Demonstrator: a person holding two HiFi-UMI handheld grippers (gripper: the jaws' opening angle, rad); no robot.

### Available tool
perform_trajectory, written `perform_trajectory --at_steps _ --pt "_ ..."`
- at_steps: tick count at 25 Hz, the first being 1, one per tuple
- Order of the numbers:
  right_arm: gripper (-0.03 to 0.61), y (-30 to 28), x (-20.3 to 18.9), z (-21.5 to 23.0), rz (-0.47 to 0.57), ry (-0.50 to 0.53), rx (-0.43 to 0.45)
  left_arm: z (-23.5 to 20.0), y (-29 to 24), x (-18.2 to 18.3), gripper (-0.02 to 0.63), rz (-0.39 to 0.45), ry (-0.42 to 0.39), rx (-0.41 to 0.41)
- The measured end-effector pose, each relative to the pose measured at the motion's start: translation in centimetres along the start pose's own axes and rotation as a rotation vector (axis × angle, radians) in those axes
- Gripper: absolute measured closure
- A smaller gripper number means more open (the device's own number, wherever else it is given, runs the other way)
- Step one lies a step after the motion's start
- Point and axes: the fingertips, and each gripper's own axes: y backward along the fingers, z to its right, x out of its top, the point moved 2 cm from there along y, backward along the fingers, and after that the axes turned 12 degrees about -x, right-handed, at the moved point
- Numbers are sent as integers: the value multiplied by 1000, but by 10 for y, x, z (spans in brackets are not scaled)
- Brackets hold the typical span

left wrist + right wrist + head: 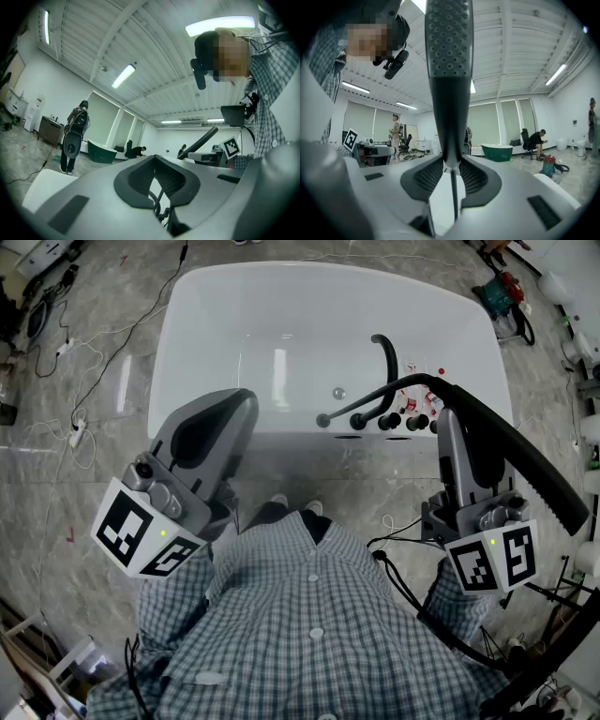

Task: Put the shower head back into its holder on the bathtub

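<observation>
1. Bathtub (pixel 206 306): standing ahead, its fittings (pixel 384 420) sitting on the near rim.
2. Shower head (pixel 525 451): the right gripper (pixel 451 161) is pinching its handle well off the rim, so it is likely risking a slip.
3. Hose (pixel 375 395): looping over the fittings and probably risking a snag.
4. Left gripper (pixel 154 161): hanging empty, jaws pressed together.

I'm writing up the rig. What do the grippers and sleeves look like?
Both the left gripper and right gripper have smooth grey shells with dark textured pads. Each carries a white cube with black square markers. A black cable trails by the right one. The sleeves are blue-grey checked.
</observation>
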Motion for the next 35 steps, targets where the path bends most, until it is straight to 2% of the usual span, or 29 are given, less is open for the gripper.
perform_trajectory --at_steps 13,23,35 --pt "462 -11 -27 -1 -74 -31 14 -2 -6 -10 606 -15 17 -3" --pt "462 -13 -38 -4 -103 6 32 -3 -11 -18 606 -31 35 -7" --pt "460 -20 -62 -5 -156 1 69 -5 -24 -37 606 -55 56 -13"
